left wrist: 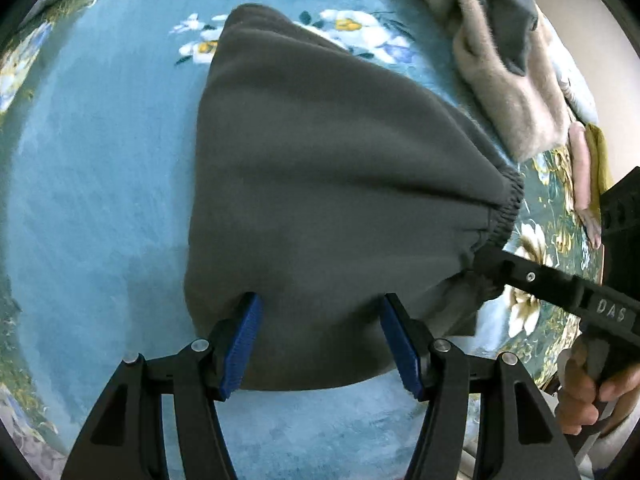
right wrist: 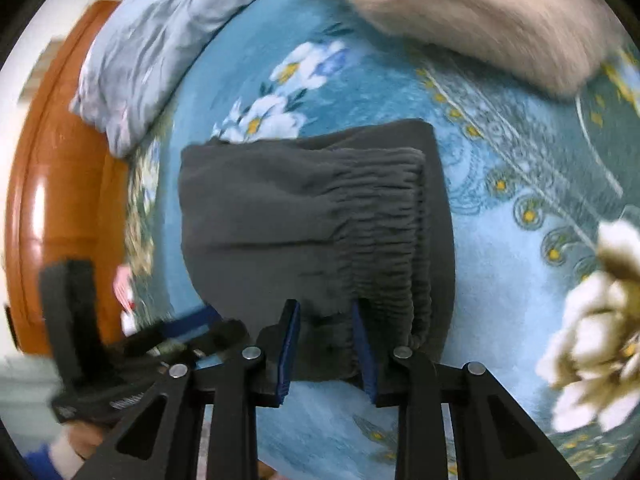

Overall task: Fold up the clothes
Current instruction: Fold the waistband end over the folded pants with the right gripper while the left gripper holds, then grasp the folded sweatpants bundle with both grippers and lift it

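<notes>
A dark grey garment [left wrist: 320, 184] with an elastic waistband [left wrist: 506, 208] lies folded on a blue floral bed cover [left wrist: 100, 184]. My left gripper [left wrist: 320, 304] is open, its blue pads [left wrist: 246, 332] resting on the garment's near edge. My right gripper [right wrist: 325, 308] has its jaws partly apart around the garment's [right wrist: 304, 208] gathered waistband [right wrist: 384, 216]; cloth fills the gap, but a firm pinch is not clear. The right gripper's finger also shows in the left wrist view [left wrist: 532, 280], reaching the waistband.
A beige fluffy garment [left wrist: 508, 80] with a grey piece [left wrist: 508, 8] on it lies at the far right. A light blue pillow [right wrist: 160, 48] and an orange wooden headboard [right wrist: 56, 200] stand on the left in the right wrist view. The bed cover [right wrist: 500, 240] surrounds the garment.
</notes>
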Available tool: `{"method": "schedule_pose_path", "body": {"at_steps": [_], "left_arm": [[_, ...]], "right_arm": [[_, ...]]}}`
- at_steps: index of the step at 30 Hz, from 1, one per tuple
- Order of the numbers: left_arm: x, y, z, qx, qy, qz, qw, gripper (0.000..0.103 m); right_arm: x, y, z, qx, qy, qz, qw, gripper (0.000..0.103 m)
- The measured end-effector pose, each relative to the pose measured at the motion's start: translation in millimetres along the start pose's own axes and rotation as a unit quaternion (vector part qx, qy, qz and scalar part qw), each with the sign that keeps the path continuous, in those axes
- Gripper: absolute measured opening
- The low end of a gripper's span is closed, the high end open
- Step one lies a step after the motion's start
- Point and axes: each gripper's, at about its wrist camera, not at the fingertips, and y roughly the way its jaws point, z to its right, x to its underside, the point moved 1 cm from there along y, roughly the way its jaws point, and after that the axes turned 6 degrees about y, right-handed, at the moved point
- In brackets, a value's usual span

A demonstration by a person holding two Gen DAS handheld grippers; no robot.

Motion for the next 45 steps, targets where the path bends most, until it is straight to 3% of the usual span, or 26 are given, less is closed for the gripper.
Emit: {"method": "schedule_pose_path", "body": {"at_steps": [4,8,10,13,17,21,30,33,36,38,40,45], "left_arm": [[-7.7,11.3,-0.8,0.001,0.008,-0.004,1.0000,0.072],[-17.1,-1.0,7.0,-0.009,0.028,-0.015,0.9994,0.072],[-23.8,-20.3,6.8,0.011,0.029,0.007,0.9995,0.072],[-44.1,-45.2,-5.5,0.033,0.011,0.051,0.9981,0.072],[-74.5,-45.3,-20.0,0.044,-0.013,0.069,0.9965,0.072],[-77.9,-34.7,-28.4,0.043,-0.019,0.058,0.9972,0.072],[-88.3,-7.2,-27.3,0.012,-0.014,0.018,0.9997,0.072],[-89.3,-12.2,-26.0,0.012,-0.017,0.009,0.9997,0.072],[-82.7,-36.6,-28.3,0.028,-0.020,0.033,0.9989,0.068],[-74.0,-53.0,-35.0,0.039,-0.026,0.051,0.9976,0.068],[-64.6,-59.6,-47.4,0.043,-0.043,0.053,0.9967,0.068],[-42.6,-48.8,-87.3,0.054,-0.100,0.032,0.9930,0.068]], "right_arm": [[-3.8,8.2,0.8,0.003,-0.009,0.004,1.000,0.028],[-5.0,5.2,-4.7,0.000,0.002,-0.012,1.000,0.028],[-9.1,-8.2,-15.0,-0.001,0.005,-0.013,1.000,0.031],[-16.4,-32.7,-32.4,-0.003,-0.021,0.031,0.999,0.031],[-35.8,-26.6,-34.1,0.006,-0.017,0.046,0.999,0.032],[-46.4,-7.2,-25.2,0.026,-0.008,0.041,0.999,0.032],[-52.3,5.5,-8.5,-0.001,0.025,0.036,0.999,0.032],[-51.7,-0.3,-10.5,-0.003,0.029,0.032,0.999,0.032],[-46.7,-19.5,-13.6,-0.011,0.038,0.045,0.998,0.032],[-39.4,-34.7,-9.5,-0.013,0.041,0.064,0.997,0.035],[-32.4,-47.0,-2.5,-0.013,0.049,0.078,0.996,0.044],[-17.5,-41.5,40.3,-0.010,0.110,0.055,0.992,0.062]]}}
